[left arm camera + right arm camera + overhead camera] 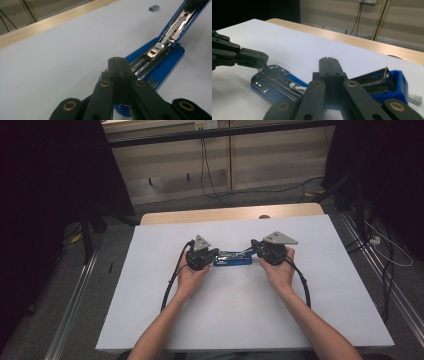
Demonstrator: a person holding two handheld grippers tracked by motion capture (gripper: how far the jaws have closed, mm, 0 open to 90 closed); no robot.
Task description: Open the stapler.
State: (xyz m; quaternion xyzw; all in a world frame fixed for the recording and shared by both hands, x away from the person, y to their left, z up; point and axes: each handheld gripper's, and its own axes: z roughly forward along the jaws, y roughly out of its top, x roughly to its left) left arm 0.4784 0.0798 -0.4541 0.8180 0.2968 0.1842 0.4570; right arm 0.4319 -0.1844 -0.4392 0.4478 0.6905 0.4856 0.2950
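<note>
The blue stapler (232,258) lies open near the middle of the white counter (150,320), its base flat and its top arm swung up and back toward the right tool (256,248); a small grey block of staples (154,8) rests on the counter just beyond the raised arm; judged from this, the step in hand is loading the magazine, with the stapler being steadied from both ends. The left tool (215,253) has its jaws pressed together with nothing between them, their tip bearing on the front end of the base in the left gripper view; the right tool likewise shows its jaws together in its own view, lying against the lifted arm (384,83) rather than clamped on it, though whether it truly touches is hard to tell. To do this well, the left tool ought to keep downward pressure on the base so it cannot skid on the smooth sheet; the right should hold the arm fully back so the bright metal channel (160,50) stays exposed; neither should push sideways, since the hinge would twist; the staples are best fetched only once the stapler rests stable by itself.
</note>
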